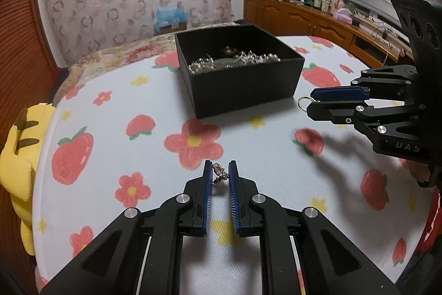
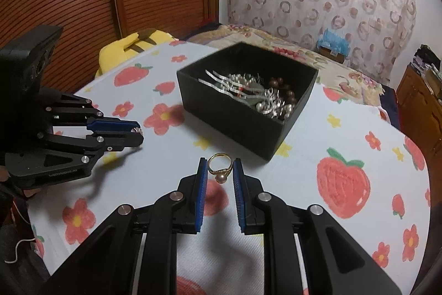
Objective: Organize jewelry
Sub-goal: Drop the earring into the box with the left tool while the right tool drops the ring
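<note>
My right gripper pinches a gold pearl ring just short of the black jewelry box; left gripper closed on a small piece, left of it.

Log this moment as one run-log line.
left claw: shut on small beaded piece | right claw: shut on gold ring | black box: holds jewelry, both pieces still outside

Ahead of both my tools the open-topped black square box with its heap of silver and pearl jewellery is the only real obstacle on the strawberry-and-flower-printed white tabletop. The cloth between the box's near wall and me lies bare, with room to pass on either side. A yellow plush toy crowds the tabletop's left edge.
</note>
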`<action>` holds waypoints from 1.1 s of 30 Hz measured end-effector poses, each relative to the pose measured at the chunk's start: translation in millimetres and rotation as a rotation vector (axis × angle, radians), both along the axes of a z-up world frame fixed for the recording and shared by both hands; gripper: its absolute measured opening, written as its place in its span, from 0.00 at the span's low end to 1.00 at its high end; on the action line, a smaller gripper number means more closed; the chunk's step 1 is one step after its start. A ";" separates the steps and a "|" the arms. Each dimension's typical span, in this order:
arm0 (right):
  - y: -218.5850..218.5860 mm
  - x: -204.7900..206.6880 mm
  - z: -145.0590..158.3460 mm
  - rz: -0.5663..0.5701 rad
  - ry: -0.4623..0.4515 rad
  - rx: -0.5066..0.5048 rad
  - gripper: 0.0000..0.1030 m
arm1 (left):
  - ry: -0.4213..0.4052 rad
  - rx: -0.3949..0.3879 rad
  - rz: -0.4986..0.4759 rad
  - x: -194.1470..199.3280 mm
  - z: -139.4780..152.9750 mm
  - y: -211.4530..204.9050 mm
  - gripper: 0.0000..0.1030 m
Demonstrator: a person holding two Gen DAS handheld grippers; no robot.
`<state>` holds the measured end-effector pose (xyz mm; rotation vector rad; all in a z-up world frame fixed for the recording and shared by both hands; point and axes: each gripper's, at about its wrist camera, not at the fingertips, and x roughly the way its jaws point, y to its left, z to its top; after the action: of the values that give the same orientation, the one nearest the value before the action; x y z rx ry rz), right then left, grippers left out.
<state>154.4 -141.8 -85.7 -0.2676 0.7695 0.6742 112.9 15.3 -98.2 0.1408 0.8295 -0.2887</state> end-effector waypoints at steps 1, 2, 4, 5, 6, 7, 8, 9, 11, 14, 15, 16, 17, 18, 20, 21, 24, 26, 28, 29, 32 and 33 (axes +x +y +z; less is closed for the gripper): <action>0.0 0.6 3.0 -0.001 -0.008 0.002 0.20 | -0.006 -0.001 0.003 0.3 1.8 0.5 0.10; 0.1 2.0 7.1 -0.004 -0.018 0.003 0.20 | -0.010 -0.001 0.005 1.2 3.4 0.6 0.10; 1.0 5.5 13.1 -0.008 -0.031 0.006 0.20 | -0.022 -0.004 0.009 4.0 8.3 1.1 0.10; 1.1 7.4 15.9 -0.010 -0.037 0.007 0.20 | -0.027 -0.006 0.011 5.2 10.4 1.3 0.10; 1.1 10.4 20.2 -0.013 -0.048 0.008 0.20 | -0.034 -0.009 0.014 7.2 13.2 1.8 0.10; 1.2 12.9 22.8 -0.016 -0.055 0.009 0.20 | -0.036 -0.012 0.015 8.9 14.9 2.1 0.10; 1.3 15.8 25.0 -0.019 -0.059 0.010 0.20 | -0.039 -0.016 0.017 11.1 16.8 2.4 0.10; -0.1 20.8 28.1 -0.025 -0.065 0.012 0.20 | -0.042 -0.023 0.020 13.7 19.2 3.3 0.10; -0.1 29.5 32.6 -0.036 -0.076 0.013 0.20 | -0.047 -0.032 0.024 17.6 22.8 4.7 0.10; -1.3 49.1 35.3 -0.060 -0.068 0.019 0.20 | -0.058 -0.038 0.028 23.8 29.2 5.7 0.10; -1.5 53.6 35.7 -0.066 -0.065 0.021 0.20 | -0.062 -0.039 0.030 26.0 31.0 5.8 0.10; -1.8 59.5 35.7 -0.072 -0.059 0.026 0.20 | -0.065 -0.040 0.030 27.6 32.0 5.7 0.10; -2.9 66.9 35.7 -0.082 -0.051 0.032 0.20 | -0.067 -0.042 0.031 29.6 33.6 5.9 0.10; -2.5 72.0 34.9 -0.089 -0.048 0.034 0.20 | -0.069 -0.043 0.031 31.8 35.2 6.0 0.10; -3.4 81.6 35.0 -0.104 -0.046 0.036 0.20 | -0.075 -0.044 0.034 35.0 37.7 5.0 0.10; -4.0 88.3 35.6 -0.112 -0.044 0.040 0.20 | -0.078 -0.043 0.034 37.0 39.0 4.7 0.10; -3.1 101.5 35.1 -0.129 -0.042 0.042 0.20 | -0.082 -0.042 0.035 43.9 41.8 3.6 0.10; -1.7 111.4 35.5 -0.137 -0.039 0.042 0.20 | -0.085 -0.040 0.035 46.8 43.0 2.4 0.10; 0.8 117.6 35.1 -0.139 -0.037 0.039 0.21 | -0.090 -0.038 0.032 48.5 45.2 -0.2 0.10; 2.1 119.9 34.8 -0.140 -0.037 0.037 0.21 | -0.092 -0.036 0.031 50.0 46.1 -1.2 0.10; 4.0 125.4 35.2 -0.142 -0.036 0.039 0.21 | -0.098 -0.034 0.030 55.1 48.5 -3.4 0.11; 3.8 128.3 35.1 -0.143 -0.033 0.045 0.21 | -0.100 -0.034 0.031 56.4 49.1 -3.6 0.11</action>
<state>282.7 -138.0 -50.6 -0.1807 0.7339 0.5497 169.3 11.6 -49.2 0.1101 0.7269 -0.2648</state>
